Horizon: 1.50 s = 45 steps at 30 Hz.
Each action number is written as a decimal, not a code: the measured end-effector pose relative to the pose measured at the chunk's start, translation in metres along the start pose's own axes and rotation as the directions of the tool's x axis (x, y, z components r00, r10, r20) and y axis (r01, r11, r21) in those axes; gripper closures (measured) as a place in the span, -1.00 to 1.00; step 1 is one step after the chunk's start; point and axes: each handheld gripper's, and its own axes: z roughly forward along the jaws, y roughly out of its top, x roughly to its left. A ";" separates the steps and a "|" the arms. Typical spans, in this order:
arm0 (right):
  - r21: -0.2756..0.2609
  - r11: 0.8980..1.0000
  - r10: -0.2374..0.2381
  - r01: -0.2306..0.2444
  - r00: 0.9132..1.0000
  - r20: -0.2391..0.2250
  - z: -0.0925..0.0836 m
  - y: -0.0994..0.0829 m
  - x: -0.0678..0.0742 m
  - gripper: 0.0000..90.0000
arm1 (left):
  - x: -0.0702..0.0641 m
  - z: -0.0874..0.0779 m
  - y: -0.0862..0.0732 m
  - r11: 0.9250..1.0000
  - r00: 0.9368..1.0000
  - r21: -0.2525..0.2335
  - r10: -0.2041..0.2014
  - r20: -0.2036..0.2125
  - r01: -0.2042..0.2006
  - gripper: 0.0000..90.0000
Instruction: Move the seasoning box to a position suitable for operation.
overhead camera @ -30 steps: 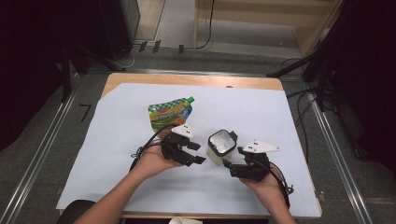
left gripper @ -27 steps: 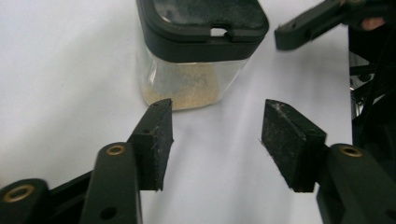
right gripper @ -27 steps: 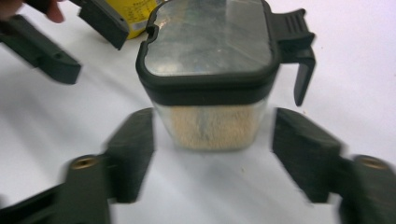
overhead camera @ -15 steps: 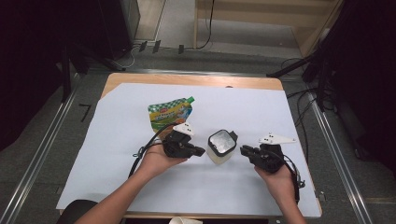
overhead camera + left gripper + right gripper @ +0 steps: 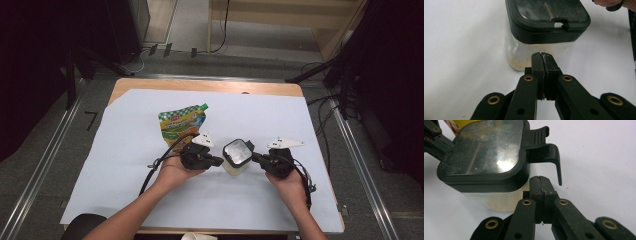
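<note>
White paper is covering the wooden table point(image 5: 150, 86), and we are working near its front edge. We are keeping the clear container with the black lid point(image 5: 237, 154) standing upright between both tools. We are holding the left gripper point(image 5: 218, 161) with its jaws pressed together, empty, just beside the container's left wall. We are holding the right gripper point(image 5: 256, 157) likewise closed and empty, just beside the lid's latch tab point(image 5: 549, 147), which points toward it. A snack pouch point(image 5: 181, 122) is lying behind.

Clear square container point(image 5: 237, 159) with black clip lid point(image 5: 548, 15) is standing upright at table centre, lid shut, pale powder residue inside. Latch tab point(image 5: 546, 147) is projecting at roughly 2 o'clock.
</note>
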 end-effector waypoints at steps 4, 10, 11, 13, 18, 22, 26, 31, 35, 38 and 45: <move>0.011 1.000 -0.005 0.005 1.000 -0.008 -0.001 -0.001 0.001 1.00 | 0.003 -0.001 0.000 1.000 1.000 -0.010 -0.010 0.017 0.010 1.00; 0.027 1.000 0.001 -0.001 1.000 -0.017 -0.004 -0.002 0.004 1.00 | 0.004 0.000 0.000 1.000 0.999 0.001 -0.017 0.039 0.017 1.00; 0.027 1.000 0.001 -0.001 1.000 -0.017 -0.004 -0.002 0.004 1.00 | 0.004 0.000 0.000 1.000 0.999 0.001 -0.017 0.039 0.017 1.00; 0.037 0.999 -0.001 0.001 1.000 -0.019 -0.006 -0.004 0.007 1.00 | 0.004 0.000 0.000 1.000 0.998 0.008 -0.007 0.061 0.006 1.00; 0.053 0.999 -0.002 0.003 1.000 -0.010 -0.009 -0.009 0.015 1.00 | 0.005 -0.002 0.000 1.000 0.997 0.011 -0.004 0.072 0.004 1.00; 0.060 0.998 -0.006 0.006 1.000 -0.004 -0.010 -0.010 0.017 1.00 | 0.007 -0.003 0.000 1.000 0.995 0.009 -0.019 0.096 0.018 0.95; 0.060 0.998 -0.004 0.004 1.000 -0.006 -0.012 -0.007 0.014 1.00 | 0.005 -0.010 0.002 1.000 0.996 -0.010 -0.014 0.087 0.015 0.71; 0.031 1.000 0.006 -0.006 1.000 0.014 -0.023 -0.004 0.006 1.00 | 0.000 -0.012 0.004 0.999 0.995 -0.021 0.028 0.094 -0.026 0.23; 0.020 0.999 0.034 -0.035 0.999 0.035 -0.026 -0.003 -0.001 1.00 | -0.002 -0.010 0.009 0.999 0.993 0.007 0.030 0.111 -0.031 -0.03; 0.018 0.998 0.052 -0.053 0.998 0.046 -0.021 0.001 -0.007 1.00 | -0.001 -0.006 0.010 1.000 0.992 0.012 0.025 0.125 -0.027 -0.22; 0.033 0.995 0.096 -0.098 0.994 0.051 -0.006 0.012 -0.013 1.00 | 0.005 -0.001 0.015 1.000 0.992 0.018 -0.007 0.125 0.005 -0.37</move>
